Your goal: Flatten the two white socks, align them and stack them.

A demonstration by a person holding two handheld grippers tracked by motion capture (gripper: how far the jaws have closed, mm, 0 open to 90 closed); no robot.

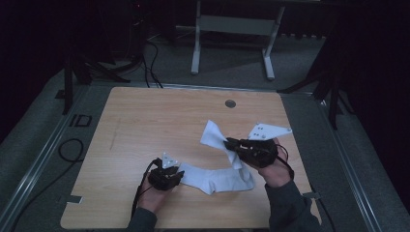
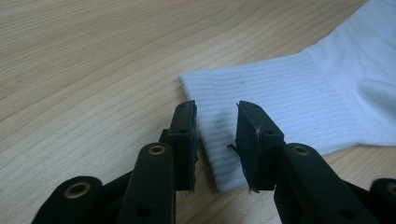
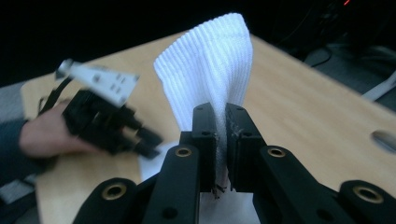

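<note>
A white sock (image 1: 217, 180) lies flat on the wooden table (image 1: 145, 125) near the front edge. Its ribbed cuff (image 2: 280, 102) points at my left gripper (image 1: 180, 173). That gripper's (image 2: 215, 126) jaws stand open astride the cuff's near corner, low over the wood. My right gripper (image 1: 228, 143) is shut on a second white sock (image 1: 214, 134), which it holds lifted over the first one's toe end. The pinched ribbed cuff (image 3: 210, 70) stands up above the shut right gripper (image 3: 220, 116). Farther off, slightly blurred, is the left gripper (image 3: 152, 142) in a hand.
A round cable grommet (image 1: 230, 103) sits near the table's far edge. Beyond the table stand a grey metal desk frame (image 1: 232, 26) and dark tripod legs (image 1: 329, 87). Cables (image 1: 70, 150) lie on the floor at the left.
</note>
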